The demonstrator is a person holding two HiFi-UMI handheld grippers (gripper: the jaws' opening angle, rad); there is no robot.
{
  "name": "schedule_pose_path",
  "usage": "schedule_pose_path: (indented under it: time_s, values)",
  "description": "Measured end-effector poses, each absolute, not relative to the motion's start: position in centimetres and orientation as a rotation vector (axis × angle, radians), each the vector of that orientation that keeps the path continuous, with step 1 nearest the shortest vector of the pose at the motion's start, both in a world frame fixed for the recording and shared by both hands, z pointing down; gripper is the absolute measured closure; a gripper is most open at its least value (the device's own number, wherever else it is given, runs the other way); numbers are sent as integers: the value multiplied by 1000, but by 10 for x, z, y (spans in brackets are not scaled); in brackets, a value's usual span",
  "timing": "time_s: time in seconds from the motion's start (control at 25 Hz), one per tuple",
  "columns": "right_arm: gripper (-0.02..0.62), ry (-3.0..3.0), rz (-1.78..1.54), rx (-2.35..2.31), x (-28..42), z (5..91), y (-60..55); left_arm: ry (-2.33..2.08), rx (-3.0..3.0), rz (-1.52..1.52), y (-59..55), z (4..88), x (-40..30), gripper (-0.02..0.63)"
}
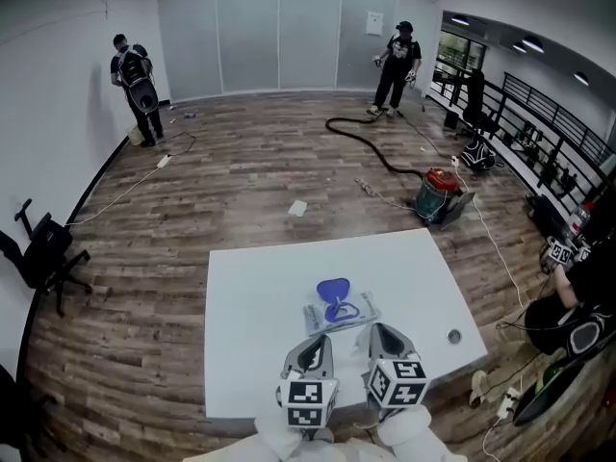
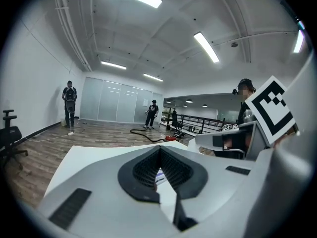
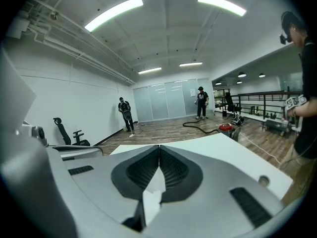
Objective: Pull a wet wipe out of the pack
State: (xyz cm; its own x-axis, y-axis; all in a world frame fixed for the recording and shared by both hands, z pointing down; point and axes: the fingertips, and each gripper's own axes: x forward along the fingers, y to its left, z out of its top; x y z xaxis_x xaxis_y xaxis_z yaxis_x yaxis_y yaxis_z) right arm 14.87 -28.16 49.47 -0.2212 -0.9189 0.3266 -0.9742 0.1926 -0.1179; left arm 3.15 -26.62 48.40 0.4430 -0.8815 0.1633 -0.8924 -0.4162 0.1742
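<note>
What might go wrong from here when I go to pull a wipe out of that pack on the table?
1. Neither tool holds the wipe pack. It lies loose on the white table, so a one-tool pull may lift the whole pack.
2. The left tool and right tool both have jaws together. Pushed in like that, they would likely shove the pack rather than pinch a wipe.

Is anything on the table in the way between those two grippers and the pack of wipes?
Nothing visible. The wipe pack lies just ahead of the left gripper and right gripper on the bare table; a small round disc sits off to the right.
</note>
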Motion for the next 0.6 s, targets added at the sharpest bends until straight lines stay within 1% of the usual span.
schedule_pose_path:
  time_s: [0.36,0.6]
  values:
    - [581,-2263,524,1880,141,522,-248,-1507,2479,115,-247,492,37,609]
    - [581,-2294,532,1874,141,519,-246,-1510,2490,128,-245,493,42,609]
